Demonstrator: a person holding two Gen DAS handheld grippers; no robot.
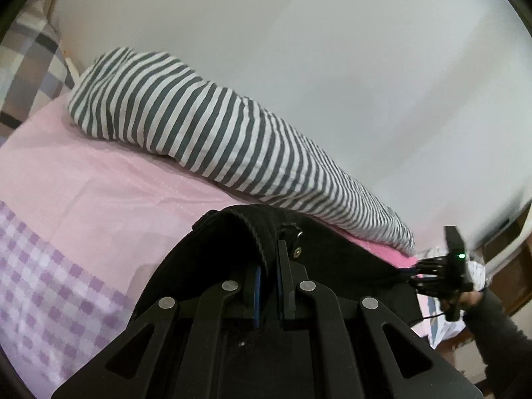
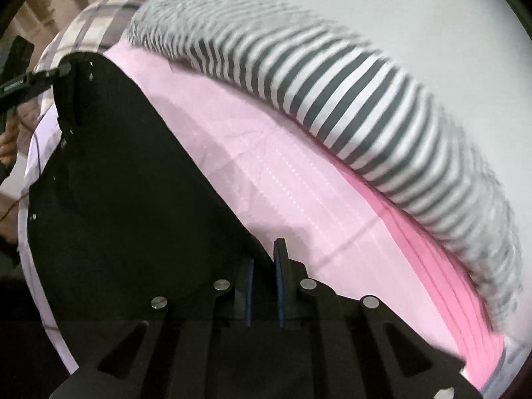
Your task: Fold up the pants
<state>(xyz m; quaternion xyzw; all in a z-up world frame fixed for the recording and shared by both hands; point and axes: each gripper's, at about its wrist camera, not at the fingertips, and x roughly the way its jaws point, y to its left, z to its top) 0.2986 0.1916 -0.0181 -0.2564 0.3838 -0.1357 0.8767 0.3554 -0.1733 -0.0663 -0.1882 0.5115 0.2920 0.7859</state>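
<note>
The black pants (image 1: 332,249) hang stretched between my two grippers above the pink bed sheet (image 1: 99,179). My left gripper (image 1: 269,252) is shut on the waistband, beside its metal snaps. The right gripper shows in the left wrist view (image 1: 404,271) at the far right, gripping the other end of the cloth. In the right wrist view my right gripper (image 2: 264,256) is shut on the pants (image 2: 133,183), which spread leftward as a dark sheet to the left gripper (image 2: 65,66).
A long grey and white striped bolster (image 1: 212,139) lies along the white wall behind the pants; it also shows in the right wrist view (image 2: 365,106). A checked pillow (image 1: 26,53) lies at the far left. A purple checked cloth (image 1: 50,282) covers the near bed.
</note>
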